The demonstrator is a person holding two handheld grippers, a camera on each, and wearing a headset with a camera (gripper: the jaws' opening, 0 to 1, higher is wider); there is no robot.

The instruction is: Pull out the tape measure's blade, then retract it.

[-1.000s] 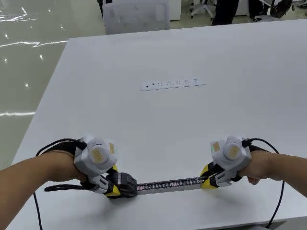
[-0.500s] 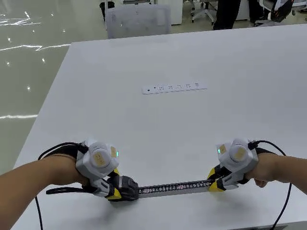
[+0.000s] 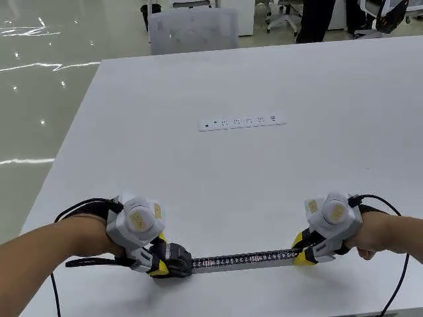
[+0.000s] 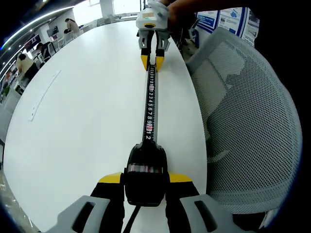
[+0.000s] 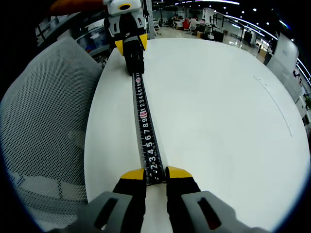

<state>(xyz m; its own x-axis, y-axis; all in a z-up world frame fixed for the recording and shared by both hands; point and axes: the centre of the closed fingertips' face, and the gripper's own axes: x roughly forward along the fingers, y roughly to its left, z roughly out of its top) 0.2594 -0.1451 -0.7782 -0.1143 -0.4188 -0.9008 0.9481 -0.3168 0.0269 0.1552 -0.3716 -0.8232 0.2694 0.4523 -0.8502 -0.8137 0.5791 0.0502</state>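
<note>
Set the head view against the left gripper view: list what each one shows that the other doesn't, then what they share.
Head view: the person's left forearm and a grey chair at the table's far edge. Left gripper view: a mesh chair back close beside the table, and readable numbers on the blade. Both: the left gripper shut on the tape measure case, and the right gripper clamping the end of the pulled-out blade.

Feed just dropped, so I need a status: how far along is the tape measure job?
Done: the blade is drawn well out of the tape measure case, lying along the white table near its edge. In hand: the left claw clamps the case, and the right claw pinches the blade's end. Left: the retraction, apparently not begun.
</note>
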